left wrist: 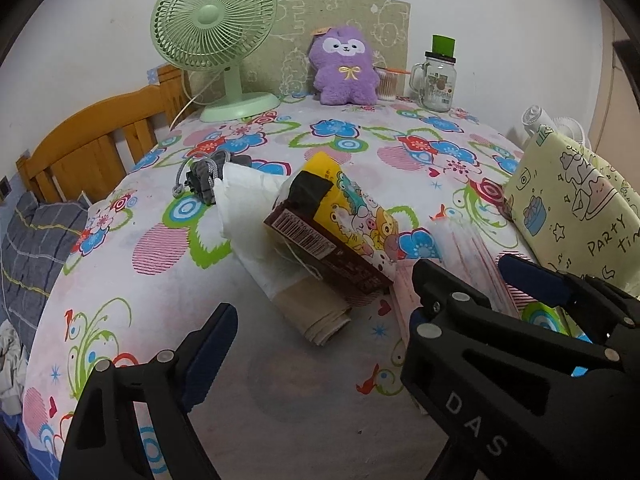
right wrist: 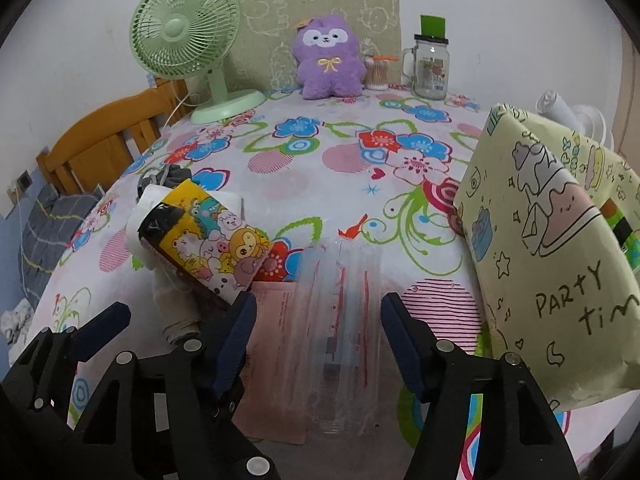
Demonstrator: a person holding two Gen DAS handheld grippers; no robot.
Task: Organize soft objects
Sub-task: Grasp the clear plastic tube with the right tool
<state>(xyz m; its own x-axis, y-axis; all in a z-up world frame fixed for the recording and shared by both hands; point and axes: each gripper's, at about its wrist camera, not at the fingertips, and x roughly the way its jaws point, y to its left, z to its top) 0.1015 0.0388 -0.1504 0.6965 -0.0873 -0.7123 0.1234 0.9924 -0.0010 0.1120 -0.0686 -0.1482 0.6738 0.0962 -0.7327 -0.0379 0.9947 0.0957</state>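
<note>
A yellow cartoon-printed soft pack (left wrist: 340,216) lies tilted on the floral tablecloth (left wrist: 248,360), on top of a white cloth bag (left wrist: 248,204) and a beige rolled cloth (left wrist: 316,316). It also shows in the right wrist view (right wrist: 208,244). A clear plastic packet with red stripes (right wrist: 344,320) lies flat beside it. My left gripper (left wrist: 320,312) is open and empty, just short of the beige roll. My right gripper (right wrist: 316,316) is open and empty, its fingers either side of the clear packet. A purple plush toy (left wrist: 346,68) sits at the back.
A green fan (left wrist: 216,36) stands back left, a glass jar (left wrist: 438,80) and cotton swab holder (left wrist: 387,86) back right. A large cream "party time" bag (right wrist: 552,248) stands at the right. A grey drawstring pouch (left wrist: 208,176) lies left. A wooden bed frame (left wrist: 96,144) is beyond.
</note>
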